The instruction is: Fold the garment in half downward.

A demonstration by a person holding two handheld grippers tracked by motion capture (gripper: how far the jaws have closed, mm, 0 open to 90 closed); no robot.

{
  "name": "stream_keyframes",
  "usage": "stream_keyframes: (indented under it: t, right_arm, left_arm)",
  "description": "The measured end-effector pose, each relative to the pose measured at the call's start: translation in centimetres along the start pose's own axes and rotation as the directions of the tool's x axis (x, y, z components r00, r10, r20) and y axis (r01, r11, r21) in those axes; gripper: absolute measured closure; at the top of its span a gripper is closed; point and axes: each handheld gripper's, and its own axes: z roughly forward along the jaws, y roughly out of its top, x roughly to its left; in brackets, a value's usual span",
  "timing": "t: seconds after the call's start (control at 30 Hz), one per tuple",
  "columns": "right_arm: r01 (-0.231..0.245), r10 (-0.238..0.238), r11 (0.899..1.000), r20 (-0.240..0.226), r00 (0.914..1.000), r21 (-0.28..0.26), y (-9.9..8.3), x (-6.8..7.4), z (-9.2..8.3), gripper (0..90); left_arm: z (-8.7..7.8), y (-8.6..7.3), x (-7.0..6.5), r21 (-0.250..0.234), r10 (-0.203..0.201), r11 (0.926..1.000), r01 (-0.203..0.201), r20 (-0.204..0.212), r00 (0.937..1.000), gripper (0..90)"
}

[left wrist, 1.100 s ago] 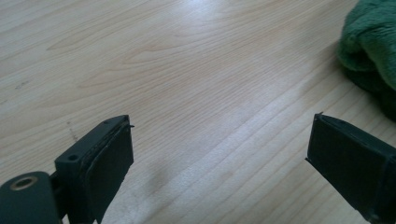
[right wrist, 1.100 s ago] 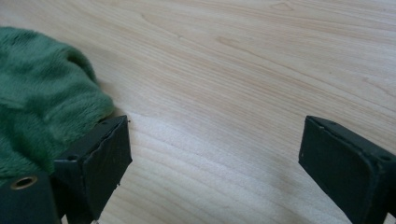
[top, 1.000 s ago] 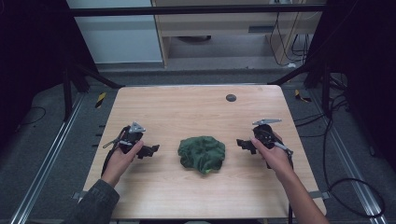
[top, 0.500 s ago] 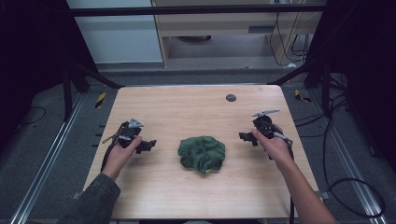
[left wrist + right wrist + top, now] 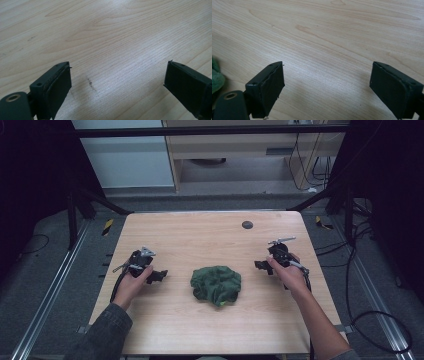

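Cloth (image 5: 216,285), green and crumpled in a heap: where does it lie?

— On the table (image 5: 200,232), a little nearer the person's edge than the middle, between the two grippers and touching neither.

— And the left gripper (image 5: 159,276)?

— It sits in the person's left hand (image 5: 131,281), to the left of the cloth, jaws pointed toward it. In the left gripper view (image 5: 117,80) the jaws stand wide apart with bare wood between them. It holds nothing.

— The right gripper (image 5: 261,265)?

— Much the same on the other side. The right hand (image 5: 287,272) holds it to the right of the cloth, jaws turned inward. In the right gripper view (image 5: 327,82) the jaws are spread wide over bare wood, nothing between the pads, and an edge of the cloth (image 5: 216,78) shows at the far left of that view.

— Anything else on the table?

— A small dark disc (image 5: 247,224) near the far edge, well apart from the cloth and both grippers.
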Motion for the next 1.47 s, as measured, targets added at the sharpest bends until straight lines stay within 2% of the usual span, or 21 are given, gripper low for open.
stream_keyframes:
  t: [0.23, 0.3, 0.53, 0.93, 0.97, 1.1, 1.17, 1.2, 1.23, 1.3, 1.33, 1.47]
  right_arm:
    - [-0.028, 0.028, 0.999, 0.003, 0.9996, -0.015, -0.2, -0.4, 0.7, 12.4]
    - [-0.023, 0.023, 1.000, 0.006, 0.9997, -0.021, -0.2, -0.5, 0.9, 12.4]
    - [-0.049, 0.050, 0.997, 0.016, 0.9986, -0.055, -0.3, -0.6, 1.3, 11.7]
    - [-0.037, 0.042, 0.994, 0.046, 0.9980, -0.105, -0.8, -0.5, 1.6, 10.8]
    - [-0.032, 0.039, 0.991, 0.056, 0.9976, -0.129, -1.1, -0.4, 1.7, 10.7]
    - [-0.025, 0.036, 0.989, 0.075, 0.9966, -0.149, -1.4, -0.3, 1.7, 10.6]
    - [0.014, 0.003, 0.987, 0.108, 0.9942, -0.159, -1.7, 0.0, 1.9, 10.2]
    - [0.014, 0.003, 0.987, 0.108, 0.9942, -0.159, -1.7, 0.0, 1.9, 10.2]
    - [0.046, -0.026, 0.990, 0.153, 0.9879, -0.132, -1.9, 0.4, 1.9, 8.1]
    - [0.038, -0.017, 0.991, 0.157, 0.9875, -0.132, -1.9, 0.4, 1.8, 6.5]
    - [0.008, 0.015, 0.992, 0.179, 0.9838, -0.124, -2.1, 0.4, 1.7, 1.9]
    - [-0.018, 0.042, 0.993, 0.200, 0.9788, -0.120, -2.3, 0.4, 1.7, 0.2]
  left_arm:
    - [0.7, -0.5, 0.1, 0.005, -0.003, 1.0000, 0.003, 0.002, 1.0000, 6.4]
    - [0.9, -0.6, 0.1, -0.002, -0.012, 0.9999, 0.012, 0.007, 0.9999, 5.9]
    - [1.2, -0.9, 0.1, -0.031, -0.040, 0.9987, 0.041, 0.026, 0.9989, 3.8]
    - [1.4, -1.3, 0.1, -0.072, -0.038, 0.9966, 0.040, 0.025, 0.9989, 1.0]
    - [1.4, -1.3, 0.1, -0.072, -0.038, 0.9966, 0.040, 0.025, 0.9989, 1.0]
    - [1.4, -1.3, 0.1, -0.071, -0.037, 0.9968, 0.039, 0.025, 0.9990, 0.6]
    - [1.4, -1.3, 0.1, -0.070, -0.039, 0.9967, 0.041, 0.024, 0.9990, 0.6]
    - [1.4, -1.3, 0.1, -0.070, -0.039, 0.9967, 0.041, 0.024, 0.9990, 0.5]
    - [1.4, -1.3, 0.0, -0.068, -0.043, 0.9967, 0.045, 0.022, 0.9988, 0.2]
    - [1.4, -1.3, 0.1, -0.066, -0.044, 0.9968, 0.045, 0.017, 0.9989, 0.0]
    - [1.4, -1.3, 0.1, -0.066, -0.047, 0.9967, 0.048, 0.017, 0.9987, 0.0]
    - [1.4, -1.3, 0.1, -0.066, -0.048, 0.9966, 0.049, 0.017, 0.9987, 0.0]
